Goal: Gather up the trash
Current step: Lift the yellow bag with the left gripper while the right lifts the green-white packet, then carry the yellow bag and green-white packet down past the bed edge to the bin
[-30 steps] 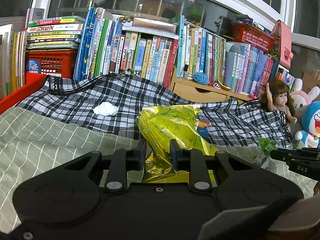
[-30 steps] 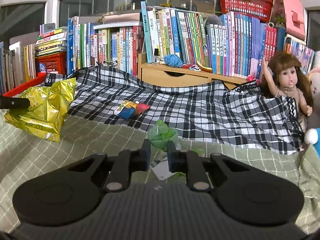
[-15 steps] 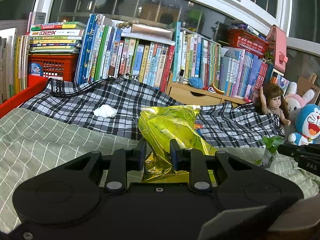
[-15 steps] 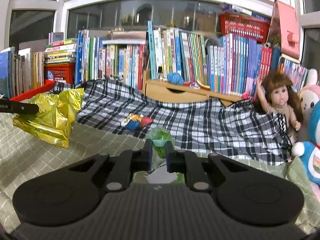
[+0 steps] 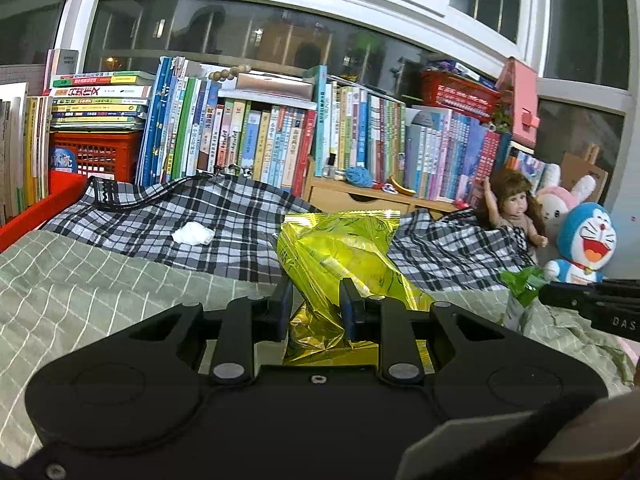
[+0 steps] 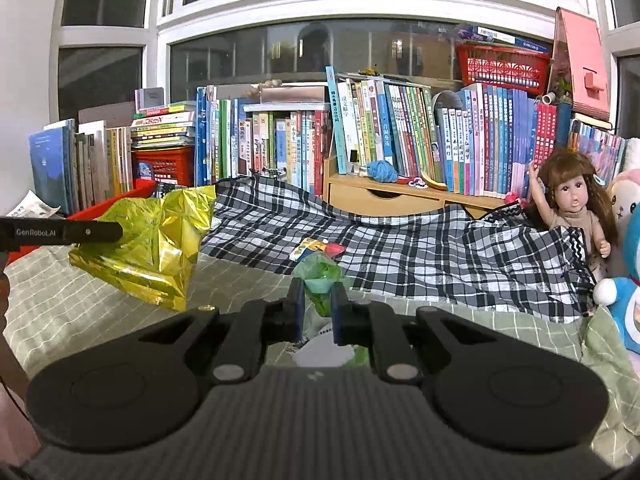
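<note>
My left gripper (image 5: 315, 304) is shut on a crinkled yellow foil snack bag (image 5: 340, 252), held above the green checked bedcover (image 5: 92, 280). The same yellow bag (image 6: 148, 248) hangs at the left of the right wrist view, under the left gripper's finger (image 6: 60, 231). My right gripper (image 6: 317, 307) is shut on a green plastic wrapper (image 6: 318, 270) with a white label below it. That green wrapper (image 5: 520, 280) also shows at the right of the left wrist view. A white crumpled tissue (image 5: 193, 234) and a small colourful wrapper (image 6: 316, 247) lie on the black-and-white plaid blanket (image 6: 420, 240).
Rows of books (image 5: 248, 140) and a red crate (image 5: 96, 152) line the windowsill behind the bed. A wooden drawer unit (image 6: 400, 200) stands behind the blanket. A doll (image 6: 572, 200) and plush toys (image 5: 584, 240) sit at the right. A red bed rail (image 5: 48, 208) runs along the left.
Both grippers have risen and pulled back from the bed with their trash. The green wrapper has lifted off the bedcover, and more window shows above the books.
</note>
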Demonstrator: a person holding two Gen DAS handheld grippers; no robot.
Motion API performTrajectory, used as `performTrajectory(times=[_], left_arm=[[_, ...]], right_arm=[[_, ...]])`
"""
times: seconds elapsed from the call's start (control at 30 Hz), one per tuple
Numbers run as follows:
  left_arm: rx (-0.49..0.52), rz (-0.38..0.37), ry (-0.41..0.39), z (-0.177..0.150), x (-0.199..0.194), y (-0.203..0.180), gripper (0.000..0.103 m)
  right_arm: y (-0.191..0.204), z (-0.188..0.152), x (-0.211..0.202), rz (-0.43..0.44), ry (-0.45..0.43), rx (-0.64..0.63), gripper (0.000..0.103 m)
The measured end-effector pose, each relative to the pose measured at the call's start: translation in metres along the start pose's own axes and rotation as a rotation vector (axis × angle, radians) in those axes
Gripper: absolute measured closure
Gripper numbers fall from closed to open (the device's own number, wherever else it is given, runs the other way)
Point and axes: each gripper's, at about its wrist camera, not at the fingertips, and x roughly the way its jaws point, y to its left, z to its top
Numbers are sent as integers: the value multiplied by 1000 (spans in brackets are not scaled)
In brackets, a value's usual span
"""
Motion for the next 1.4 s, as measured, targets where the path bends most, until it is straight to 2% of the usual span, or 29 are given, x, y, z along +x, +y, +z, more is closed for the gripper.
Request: performTrajectory(times=[0.43,0.6,1.1,1.4], left_arm=[[4,-12,-18,-28,-77,-11,79],[29,-18,1,-39,-100,-21,79],[44,-25,13,-90,-169,-41,79],[38,-30,47,-132,-200,-39,79]], right_arm=[[28,-12,-66,96,-42,-8,85],[35,-22,-92,123,-60,-15,85],[63,-62,-137,208,-23,-21,84],[88,-97,-142,258,43,-21,84]])
